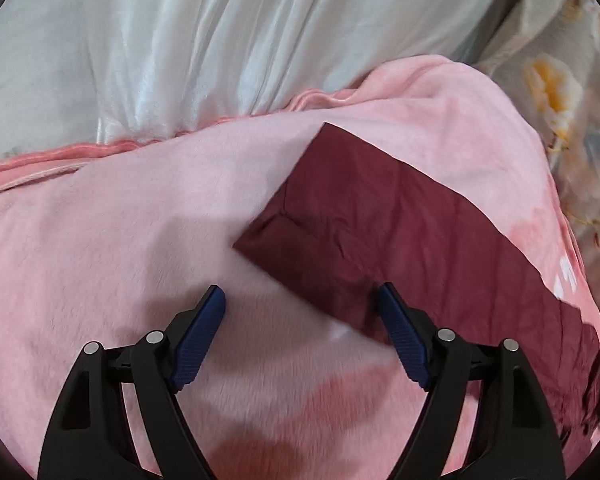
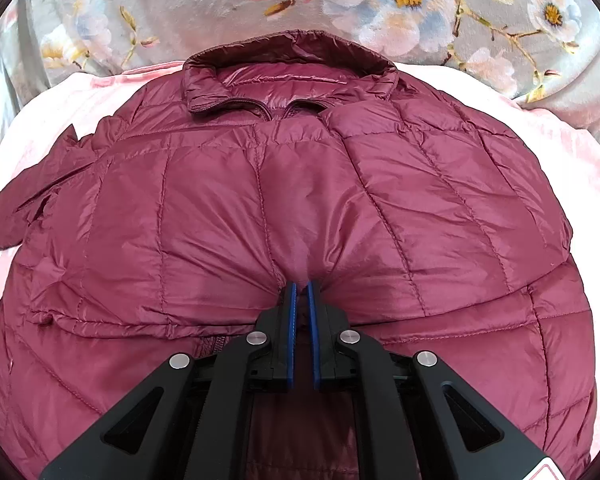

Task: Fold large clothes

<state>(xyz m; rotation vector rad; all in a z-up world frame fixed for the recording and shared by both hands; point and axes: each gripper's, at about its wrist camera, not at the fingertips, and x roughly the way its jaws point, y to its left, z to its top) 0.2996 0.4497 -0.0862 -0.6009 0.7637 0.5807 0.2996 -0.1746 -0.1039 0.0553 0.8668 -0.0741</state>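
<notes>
A maroon quilted puffer jacket [image 2: 300, 184] lies spread on a pink fleece blanket [image 2: 572, 168], collar at the far end, zipper partly open. My right gripper [image 2: 301, 286] is shut on a pinch of the jacket's fabric on its near part, puckering it into folds. In the left wrist view one sleeve of the jacket [image 1: 380, 224] lies flat across the pink blanket [image 1: 100, 260], its cuff end pointing left. My left gripper [image 1: 300, 300] is open and empty just above the sleeve's near edge; the right finger overlaps the sleeve.
A white satin sheet [image 1: 180, 40] lies beyond the blanket's edge on the left. A grey floral quilt [image 2: 380, 4] lies past the jacket's collar and also shows at the right of the left wrist view [image 1: 572, 100].
</notes>
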